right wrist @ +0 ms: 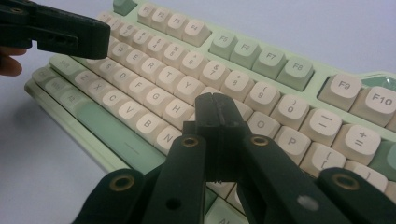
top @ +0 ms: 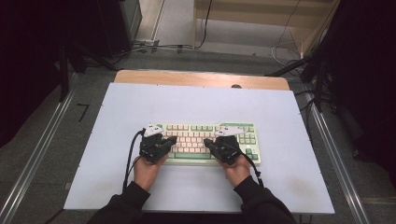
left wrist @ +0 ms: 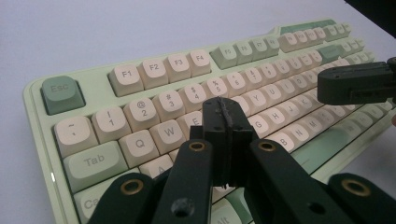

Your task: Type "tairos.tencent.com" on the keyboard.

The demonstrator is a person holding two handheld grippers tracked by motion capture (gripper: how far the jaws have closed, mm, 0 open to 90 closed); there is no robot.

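Observation:
A pale green keyboard [top: 254, 149] with cream and green keys lies on the white table top. My left gripper [top: 173, 139] hovers over its left half, jaws shut with nothing between them. In the left gripper view that gripper [left wrist: 225, 106] points at the keys around E and R of the keyboard [left wrist: 100, 84]. Over the right half is my right gripper [top: 207, 143], also shut and empty. From its own camera the right gripper [right wrist: 216, 101] sits above the J and K area of the keyboard [right wrist: 299, 70]. Each gripper's tip shows in the other's view.
The white board [top: 196, 102] covers a wooden table with bare room around the keyboard. Metal rails [top: 39, 154] run along both sides. Cables and dark stands lie on the floor beyond the far edge.

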